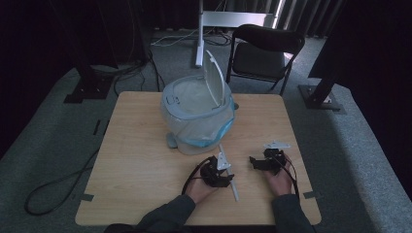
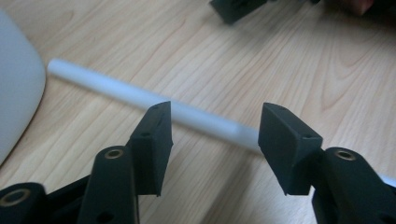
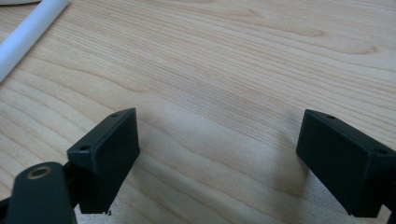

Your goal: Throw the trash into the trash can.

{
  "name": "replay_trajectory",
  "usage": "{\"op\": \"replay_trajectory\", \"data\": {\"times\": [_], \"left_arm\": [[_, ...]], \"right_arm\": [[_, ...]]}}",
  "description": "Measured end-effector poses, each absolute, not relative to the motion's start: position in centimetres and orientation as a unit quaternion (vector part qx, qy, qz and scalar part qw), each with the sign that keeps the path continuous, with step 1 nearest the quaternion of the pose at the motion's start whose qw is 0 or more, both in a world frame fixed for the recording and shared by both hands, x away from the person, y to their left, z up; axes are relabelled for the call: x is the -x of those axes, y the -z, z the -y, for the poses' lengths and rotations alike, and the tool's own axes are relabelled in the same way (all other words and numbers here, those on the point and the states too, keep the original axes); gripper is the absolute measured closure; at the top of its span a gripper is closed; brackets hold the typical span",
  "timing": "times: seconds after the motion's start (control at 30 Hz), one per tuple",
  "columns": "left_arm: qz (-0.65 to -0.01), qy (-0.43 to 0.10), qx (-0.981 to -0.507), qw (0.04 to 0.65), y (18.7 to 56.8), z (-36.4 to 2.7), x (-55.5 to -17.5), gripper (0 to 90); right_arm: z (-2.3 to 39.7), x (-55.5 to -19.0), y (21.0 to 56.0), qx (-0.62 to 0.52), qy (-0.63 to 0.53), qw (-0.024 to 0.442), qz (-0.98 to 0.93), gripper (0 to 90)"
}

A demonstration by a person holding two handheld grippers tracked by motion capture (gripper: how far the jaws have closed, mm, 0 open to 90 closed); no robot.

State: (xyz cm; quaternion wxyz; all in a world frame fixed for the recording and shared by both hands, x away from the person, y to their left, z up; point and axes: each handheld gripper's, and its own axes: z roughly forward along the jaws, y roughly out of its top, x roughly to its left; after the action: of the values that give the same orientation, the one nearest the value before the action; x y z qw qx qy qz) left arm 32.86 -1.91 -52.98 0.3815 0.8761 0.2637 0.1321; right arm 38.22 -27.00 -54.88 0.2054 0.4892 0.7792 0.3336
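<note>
A long white rod [image 1: 233,184] lies on the wooden table [image 1: 145,160], in front of a pale bin [image 1: 197,114] whose lid stands up. My left gripper [image 1: 224,180] hovers low over the rod. In the left gripper view the rod [image 2: 116,91] runs slantwise across the table beyond the two jaw tips, and my left gripper [image 2: 215,121] is open with nothing pressed between its pads. My right gripper [image 1: 253,161] rests to the right, and in its own view my right gripper [image 3: 217,135] is open over bare wood. One end of the rod [image 3: 28,32] shows at that view's upper left.
The bin has a bag liner with a blue edge and stands at the table's middle back; its rounded side [image 2: 16,84] is close on the left gripper's left. A black folding chair [image 1: 265,51] and a white stand are beyond the table. Cables lie on the floor at the left.
</note>
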Motion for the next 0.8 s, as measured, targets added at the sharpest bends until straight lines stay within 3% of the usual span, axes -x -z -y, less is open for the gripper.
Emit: {"op": "replay_trajectory", "data": {"times": [0.23,0.8], "left_arm": [[-0.264,-0.145,-0.883,0.360,53.7,3.0,-32.8,35.7],[-0.296,-0.161,-0.878,0.339,53.8,0.2,-32.8,40.4]], "right_arm": [[27.0,-38.2,54.9,-0.489,-0.333,0.206,-0.779,12.1],[27.0,-38.2,54.9,-0.489,-0.334,0.205,-0.779,12.1]]}}
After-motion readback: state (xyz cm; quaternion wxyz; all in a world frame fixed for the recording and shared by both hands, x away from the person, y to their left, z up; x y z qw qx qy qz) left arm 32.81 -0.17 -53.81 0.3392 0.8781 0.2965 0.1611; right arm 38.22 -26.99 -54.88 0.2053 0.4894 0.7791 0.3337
